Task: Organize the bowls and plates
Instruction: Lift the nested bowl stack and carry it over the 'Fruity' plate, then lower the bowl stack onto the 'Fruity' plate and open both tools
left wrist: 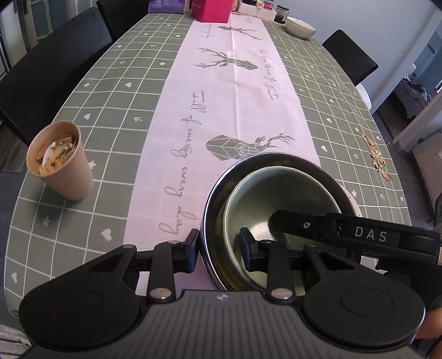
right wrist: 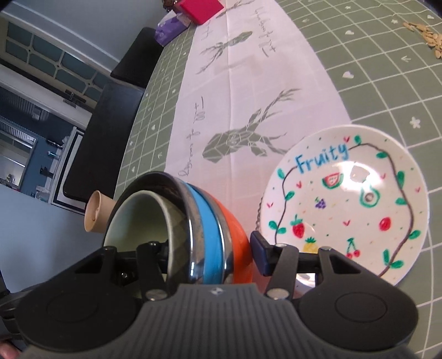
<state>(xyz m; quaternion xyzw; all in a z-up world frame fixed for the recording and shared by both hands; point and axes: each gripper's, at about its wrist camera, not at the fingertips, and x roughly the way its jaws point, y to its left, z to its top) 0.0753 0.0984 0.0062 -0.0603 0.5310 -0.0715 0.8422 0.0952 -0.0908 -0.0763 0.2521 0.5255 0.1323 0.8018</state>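
Plate [right wrist: 359,210] lettered "Fruity", tool [left wrist: 367,234] marked "DAS"

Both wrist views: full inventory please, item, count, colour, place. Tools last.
nested bowls: a small pale bowl inside a dark-rimmed bowl with blue and orange bands, on the runner at the near table edge
fruit plate: 1, white with drawn fruit, right of the bowls
paper cup: 1, tan, holding seed shells, near left edge
seeds: loose pile, tan, right side of table
white bowl: 1, far end
pink box: 1, far end
purple box: 1, far end
tablecloth: green grid, pale deer runner down the middle
chairs: black, along the sides
left tool: fingers astride the outer bowl's rim
right tool: fingers astride the bowl walls
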